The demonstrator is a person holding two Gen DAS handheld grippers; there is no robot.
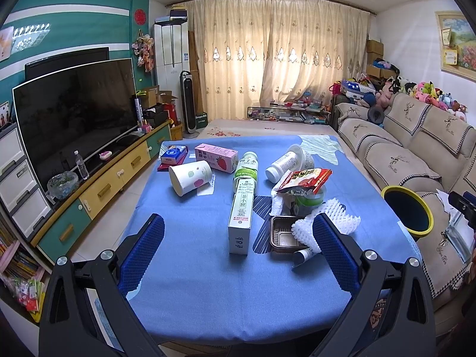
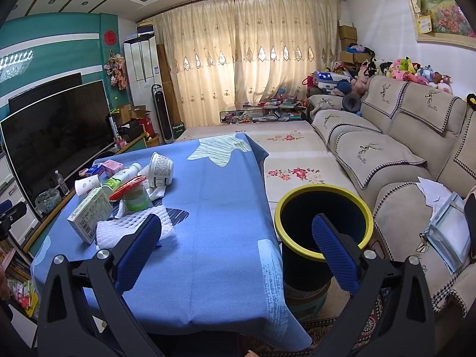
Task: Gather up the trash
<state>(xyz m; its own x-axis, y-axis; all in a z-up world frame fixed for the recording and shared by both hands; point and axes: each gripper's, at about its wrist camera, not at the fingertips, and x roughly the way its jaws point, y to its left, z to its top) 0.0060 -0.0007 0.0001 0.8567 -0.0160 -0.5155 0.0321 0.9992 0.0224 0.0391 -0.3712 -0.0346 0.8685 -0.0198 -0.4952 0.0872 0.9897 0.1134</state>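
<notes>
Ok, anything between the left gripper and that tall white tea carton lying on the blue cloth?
Nothing visible: the open left gripper faces the tall white tea carton over bare blue tablecloth.

A blue-clothed worktop (image 1: pixel 193 282) carries a tipped paper cup (image 1: pixel 190 177), pink carton (image 1: pixel 216 157), green bottle (image 1: pixel 245 169), tall white box (image 1: pixel 241 223), brown tray (image 1: pixel 282 233) and foam netting (image 1: pixel 309 226), clustered toward its far half.

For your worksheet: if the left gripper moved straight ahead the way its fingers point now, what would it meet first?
Probably the tall white tea carton lying on the blue tablecloth, roughly centred between the open fingers of the left gripper. Depth is unclear; a high path might pass over it.
</notes>
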